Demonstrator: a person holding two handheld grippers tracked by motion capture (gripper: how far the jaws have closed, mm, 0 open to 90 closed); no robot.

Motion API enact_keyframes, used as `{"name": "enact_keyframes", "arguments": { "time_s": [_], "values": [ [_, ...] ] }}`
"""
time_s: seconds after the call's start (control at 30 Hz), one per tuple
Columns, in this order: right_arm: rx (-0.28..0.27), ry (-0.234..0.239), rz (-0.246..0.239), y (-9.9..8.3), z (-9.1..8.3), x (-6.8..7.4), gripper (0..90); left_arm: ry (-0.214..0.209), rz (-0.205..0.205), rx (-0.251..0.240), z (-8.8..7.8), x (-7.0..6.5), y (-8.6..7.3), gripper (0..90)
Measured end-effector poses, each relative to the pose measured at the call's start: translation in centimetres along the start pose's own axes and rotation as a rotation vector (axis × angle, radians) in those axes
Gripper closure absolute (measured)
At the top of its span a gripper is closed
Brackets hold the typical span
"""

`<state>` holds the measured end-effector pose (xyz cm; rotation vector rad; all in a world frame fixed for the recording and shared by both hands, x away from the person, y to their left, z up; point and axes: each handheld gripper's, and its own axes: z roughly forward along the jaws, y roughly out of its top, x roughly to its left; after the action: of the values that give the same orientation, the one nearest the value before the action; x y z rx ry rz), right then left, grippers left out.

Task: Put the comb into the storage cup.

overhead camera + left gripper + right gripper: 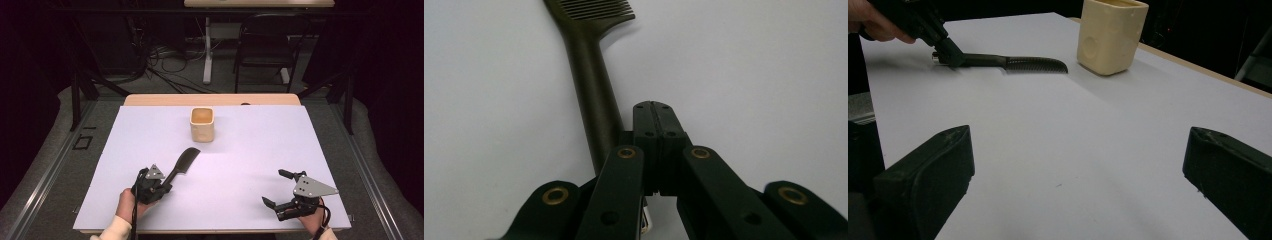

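A big desk (260,150) sits in a dark room, and a white sheet covers almost all of its top; a thin strip of light wood shows along the far edge; behind the desk there is a black chair (265,45) on the floor, with a bunch of cables beside it.

A cream cup (202,123) with a square top stands on the sheet, near the far edge and about in the middle; it stands up straight, and its mouth is open.

The right gripper (281,189) is down at the near right corner of the desk, held in a hand (314,222); its two black jaws are spread wide apart, and there is nothing between them; in the right gripper view they stand at the two sides with bare white sheet in the gap.

The left gripper (162,187) is at the near left, held in a hand (127,204) with a pale sleeve; in the left gripper view its jaws are pressed tight together with no gap, and nothing is between them.

A black comb (184,162) lies flat on the sheet, between the left gripper and the cup; its handle (594,95) runs just beside the closed jaws on their left, and its teeth end points toward the cup; the cup is well apart from it.
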<state>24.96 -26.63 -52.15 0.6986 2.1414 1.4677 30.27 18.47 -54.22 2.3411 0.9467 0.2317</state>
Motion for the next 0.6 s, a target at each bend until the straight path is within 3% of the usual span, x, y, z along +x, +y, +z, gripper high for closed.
{"name": "enact_keyframes", "arguments": {
  "time_s": [0.6],
  "values": [
    [0.003,0.003,0.003,0.0,0.1,0.0,0.0,0.031,-0.012,-0.002,-0.1,1.2,-0.1,90.0]
  ]
}}
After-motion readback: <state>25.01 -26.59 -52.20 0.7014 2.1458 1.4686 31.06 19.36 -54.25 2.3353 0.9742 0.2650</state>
